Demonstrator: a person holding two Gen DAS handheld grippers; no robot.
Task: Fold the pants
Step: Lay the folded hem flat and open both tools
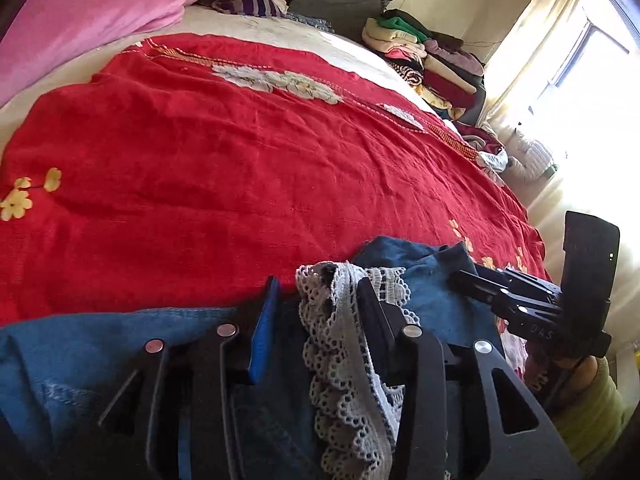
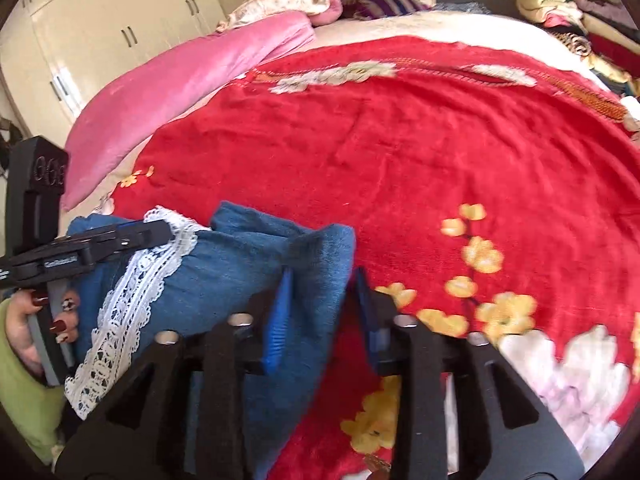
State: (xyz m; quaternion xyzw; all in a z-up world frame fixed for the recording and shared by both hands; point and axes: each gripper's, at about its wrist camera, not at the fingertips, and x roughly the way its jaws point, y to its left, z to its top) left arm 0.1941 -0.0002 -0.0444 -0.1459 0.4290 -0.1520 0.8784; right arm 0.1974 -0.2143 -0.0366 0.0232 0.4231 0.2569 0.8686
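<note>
Blue denim pants (image 1: 424, 276) with a white lace trim (image 1: 340, 344) lie bunched at the near edge of a bed with a red flowered blanket (image 1: 240, 168). My left gripper (image 1: 320, 292) has its jaws around the lace trim and denim. In the right wrist view my right gripper (image 2: 320, 280) has its jaws around a corner of the blue pants (image 2: 240, 264), and the lace trim (image 2: 132, 300) runs down the left. The left gripper (image 2: 160, 228) shows there at the left, the right gripper (image 1: 460, 280) shows in the left wrist view at the right.
A pink quilt (image 1: 80, 28) lies along the far left of the bed. A pile of folded clothes (image 1: 432, 56) stands at the far right by a bright window (image 1: 580, 80). Cream wardrobe doors (image 2: 112, 32) stand behind the bed.
</note>
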